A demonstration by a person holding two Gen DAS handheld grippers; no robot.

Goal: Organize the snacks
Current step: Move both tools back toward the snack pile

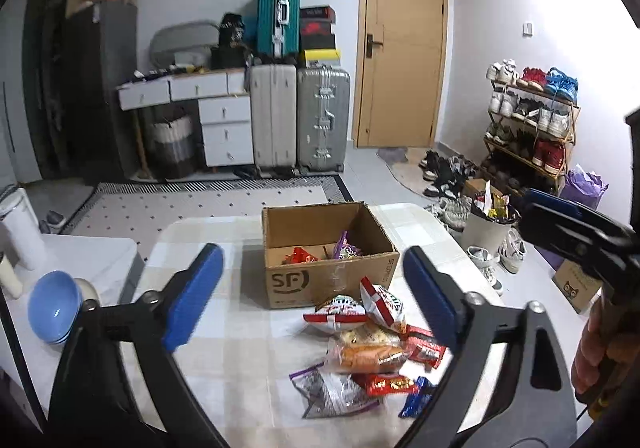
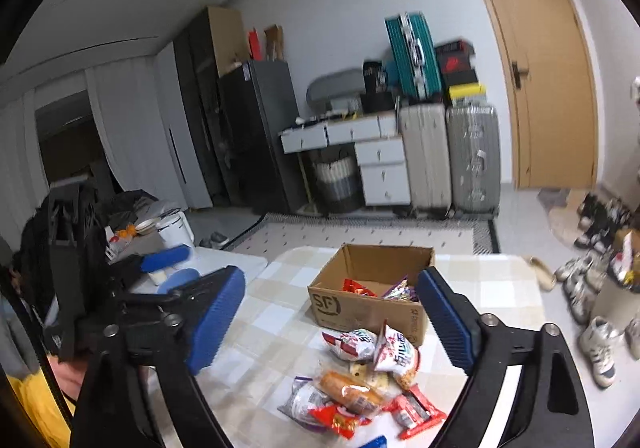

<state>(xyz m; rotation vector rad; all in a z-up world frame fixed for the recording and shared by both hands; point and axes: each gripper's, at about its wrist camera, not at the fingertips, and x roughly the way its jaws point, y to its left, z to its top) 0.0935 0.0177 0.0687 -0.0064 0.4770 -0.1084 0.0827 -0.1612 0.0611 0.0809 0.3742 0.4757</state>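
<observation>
An open cardboard box [image 1: 332, 280] printed "SF" stands on the checked table [image 1: 224, 348]. Inside it lie a red packet [image 1: 300, 256] and a purple packet [image 1: 346, 248]. In front of the box is a loose pile of snacks: two red-and-white bags [image 1: 340, 312], a bread packet [image 1: 368, 356], red wrappers [image 1: 390, 384] and a clear bag [image 1: 332, 392]. My left gripper [image 1: 312, 250] hovers over the pile's near side, open and empty. My right gripper [image 2: 330, 272] is open too, holds nothing, and faces the box [image 2: 360, 312] and the pile [image 2: 360, 388] from the right.
Blue bowls [image 1: 52, 308] sit on a white side table at the left, next to a white pot [image 1: 20, 232]. A white bin [image 1: 488, 224] full of wrappers, loose shoes and a shoe rack [image 1: 532, 127] stand right of the table. Suitcases [image 1: 300, 115] and a door line the far wall.
</observation>
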